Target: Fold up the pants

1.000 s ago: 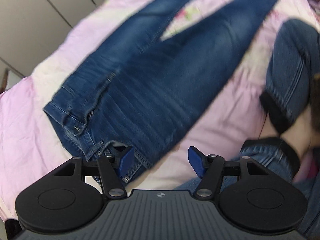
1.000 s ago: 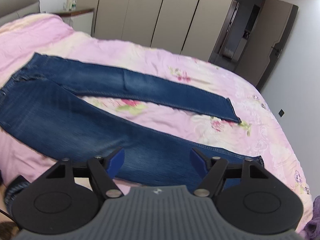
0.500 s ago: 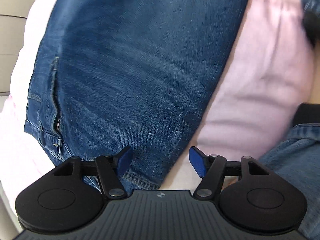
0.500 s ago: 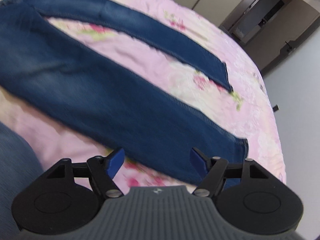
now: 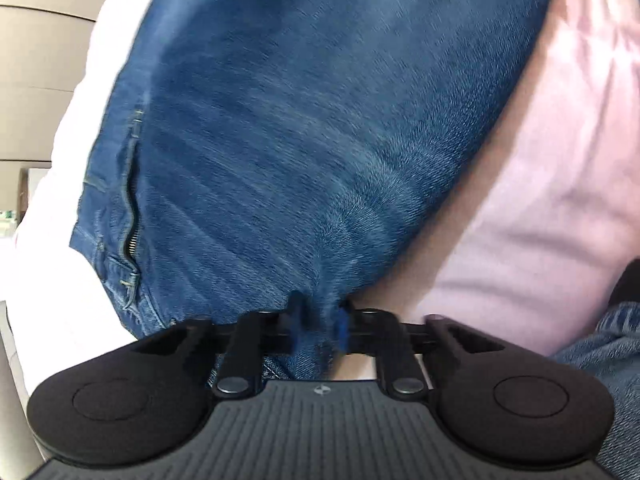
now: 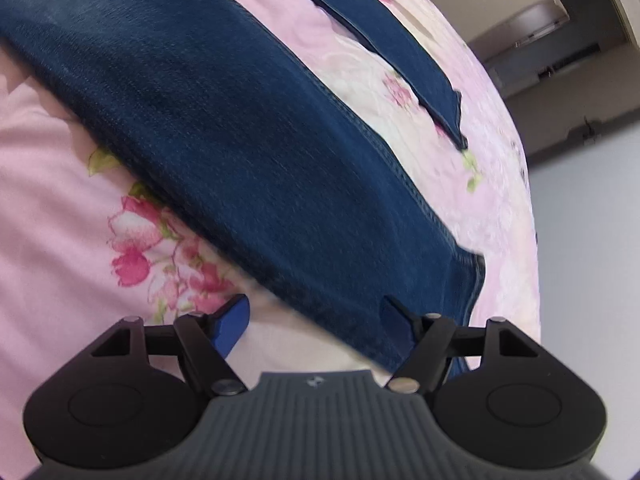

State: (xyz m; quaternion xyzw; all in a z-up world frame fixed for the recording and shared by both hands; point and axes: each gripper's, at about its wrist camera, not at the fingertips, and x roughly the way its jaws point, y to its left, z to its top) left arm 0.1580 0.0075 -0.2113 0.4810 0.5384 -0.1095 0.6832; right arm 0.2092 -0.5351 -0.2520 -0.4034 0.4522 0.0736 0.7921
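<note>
The left gripper (image 5: 318,320) is clenched on the pants (image 5: 320,120): its jaws have just been closing, and a bunch of blue denim at the waist edge is pinched between the two pads, the cloth puckering into folds that fan away ahead of the fingertips. Ahead and to the left of this gripper runs the open zip (image 5: 131,216) of the fly, with the waistband corner just beside it. The rest of the seat and thigh of the pants spreads flat ahead, filling most of the view. To the right of the gripper lies the pink bedspread (image 5: 540,200) of the bed, and at the far right edge a person's denim-clad leg (image 5: 612,332) shows.

The right gripper (image 6: 314,320) stands released, its blue pads well apart. The near trouser leg (image 6: 260,152) lies just ahead of it, slanting from the far left down toward the right fingertip; the hem end of that leg lies just ahead of and under the right pad, while the left pad hangs over bare bedspread with its pink flower print (image 6: 160,248). Whether the pads touch the cloth cannot be told. Further ahead and to the right lies the other trouser leg (image 6: 400,44), apart from the near one, with floral bedspread between them.
</note>
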